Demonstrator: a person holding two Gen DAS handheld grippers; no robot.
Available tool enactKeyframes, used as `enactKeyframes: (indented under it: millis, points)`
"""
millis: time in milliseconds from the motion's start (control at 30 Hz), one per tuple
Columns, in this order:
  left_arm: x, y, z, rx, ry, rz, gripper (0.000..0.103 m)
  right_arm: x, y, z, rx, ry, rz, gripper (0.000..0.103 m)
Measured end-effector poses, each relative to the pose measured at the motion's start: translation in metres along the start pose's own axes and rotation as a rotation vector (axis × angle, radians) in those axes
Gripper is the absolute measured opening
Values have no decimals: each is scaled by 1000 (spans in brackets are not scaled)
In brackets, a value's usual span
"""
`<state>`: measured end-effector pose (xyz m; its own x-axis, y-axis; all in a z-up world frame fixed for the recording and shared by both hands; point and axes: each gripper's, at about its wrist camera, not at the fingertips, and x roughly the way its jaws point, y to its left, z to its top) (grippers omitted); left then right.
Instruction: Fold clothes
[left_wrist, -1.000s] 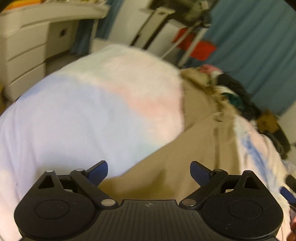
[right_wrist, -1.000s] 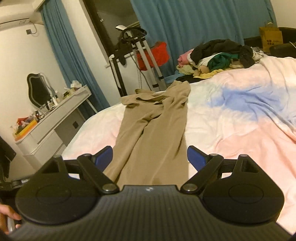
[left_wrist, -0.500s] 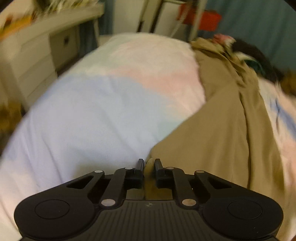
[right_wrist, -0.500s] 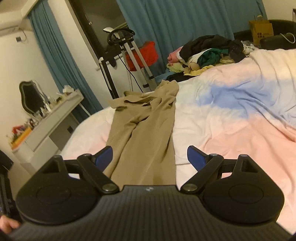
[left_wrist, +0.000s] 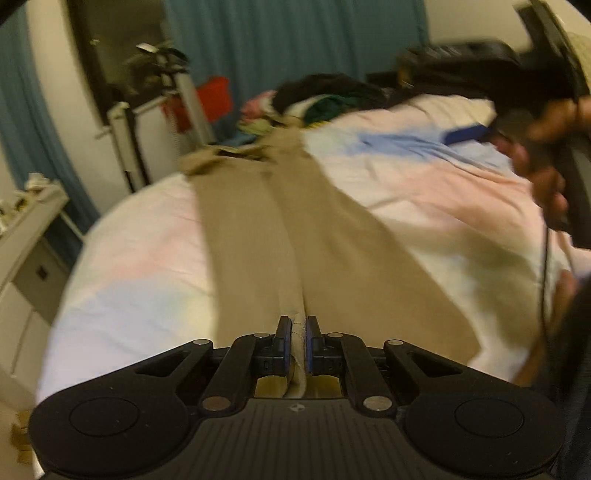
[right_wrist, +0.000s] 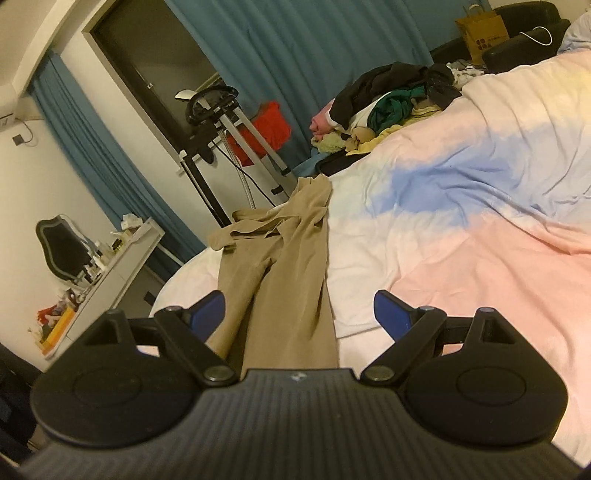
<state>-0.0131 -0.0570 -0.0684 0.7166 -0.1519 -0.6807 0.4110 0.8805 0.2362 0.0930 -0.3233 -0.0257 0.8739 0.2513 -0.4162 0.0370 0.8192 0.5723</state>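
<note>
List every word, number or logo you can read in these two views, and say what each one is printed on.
No text reads clearly.
Paper bag: dark print, apparently two rows of round letters, too small to read.
Clutter on the dresser: any labels are too small to read.
Left wrist view: too blurred, nothing readable.

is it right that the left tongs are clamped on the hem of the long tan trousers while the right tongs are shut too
Not quite. The left tongs are clamped on the hem of the long tan trousers, but the right tongs are open, pads wide apart and holding nothing, as the right wrist view shows.
</note>
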Motion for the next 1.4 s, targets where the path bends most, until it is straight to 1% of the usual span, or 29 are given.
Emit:
enactKeyframes:
  millis: [67, 167, 200, 267, 300, 333, 400, 467, 567, 667, 700, 767, 800, 833, 867, 967, 1033, 1133, 1200, 1333, 1400]
  points:
    - [13, -10, -6, -8, 36, -40, 8, 1, -1, -1, -1, 8, 1, 89]
    - [29, -25, -17, -10, 90, -68, 8, 4, -1, -3, -7, 20, 3, 89]
    - [34, -24, -20, -16, 116, -79, 9, 4, 0, -4, -9, 23, 4, 89]
    - [42, -19, -22, -33, 161, -98, 17, 6, 0, -5, -15, 32, 9, 89]
    - [44, -17, -21, -43, 161, -100, 24, 7, 1, -5, -19, 37, 14, 89]
    - [42, -14, -19, -62, 149, -96, 44, 7, 2, -6, -23, 40, 18, 89]
    - [36, -6, -16, -105, 122, -84, 65, 6, 4, -7, -34, 38, 29, 89]
    - [29, 6, -6, -155, 80, -86, 68, 3, 7, -7, -57, 17, 45, 89]
    - [27, 28, 17, -215, 9, -63, 76, -1, 15, -7, -117, -26, 46, 89]
    - [34, 49, 42, -284, -73, -34, 78, -3, 22, -8, -179, -60, 43, 88]
    - [39, 55, 50, -308, -104, -34, 81, -2, 24, -9, -190, -61, 49, 88]
    - [53, 66, 58, -350, -167, -15, 82, 0, 25, -8, -195, -57, 67, 88]
    - [61, 71, 58, -369, -177, -9, 82, 0, 26, -8, -199, -57, 76, 88]
    - [69, 75, 58, -388, -183, -4, 82, 1, 27, -9, -208, -58, 82, 84]
    - [75, 80, 55, -415, -175, -7, 82, 1, 29, -10, -221, -58, 84, 82]
    - [86, 97, 45, -488, -149, -48, 82, 7, 38, -9, -272, -62, 100, 82]
    - [88, 108, 40, -502, -154, -37, 82, 23, 48, -2, -312, -60, 93, 82]
    - [92, 124, 33, -537, -176, -11, 82, 66, 71, 15, -377, -38, 96, 82]
    - [96, 135, 30, -591, -181, -8, 82, 105, 86, 24, -432, -20, 85, 82]
    - [105, 147, 30, -606, -214, 12, 82, 194, 117, 40, -547, 45, 63, 82]
    - [111, 149, 30, -598, -225, 21, 82, 235, 130, 43, -604, 85, 51, 80]
